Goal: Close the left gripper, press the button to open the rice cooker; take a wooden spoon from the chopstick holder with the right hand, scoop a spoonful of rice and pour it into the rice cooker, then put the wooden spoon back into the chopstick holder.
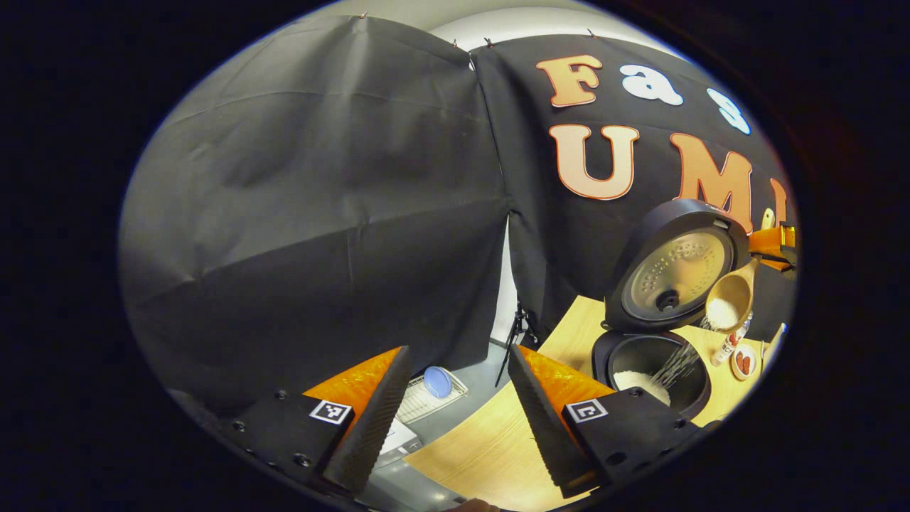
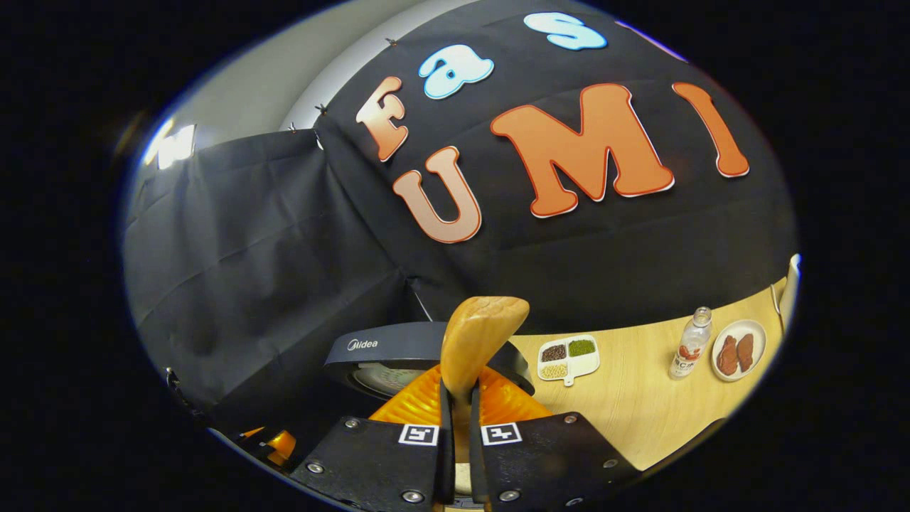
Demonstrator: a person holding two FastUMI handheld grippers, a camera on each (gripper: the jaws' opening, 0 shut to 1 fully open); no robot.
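In the left gripper view the black rice cooker [image 1: 650,370] stands open on the wooden table [image 1: 498,448], its lid [image 1: 675,274] raised and white rice in the pot. The wooden spoon [image 1: 729,302] is tilted over the pot, and rice streams from it into the cooker. My right gripper [image 1: 775,245] holds the spoon's handle at the far right edge. My left gripper [image 1: 459,350] is open and holds nothing, well left of the cooker. In the right gripper view my right gripper [image 2: 456,398] is shut on the wooden spoon [image 2: 480,338], above the cooker's lid [image 2: 419,348].
A white divided dish [image 2: 569,358] of beans, a small bottle [image 2: 689,352] and a plate [image 2: 739,348] with meat slices stand on the table right of the cooker. Beyond the table's left edge, lower down, sits a white rack with a blue disc [image 1: 437,382]. A tripod [image 1: 515,334] stands by the cloth.
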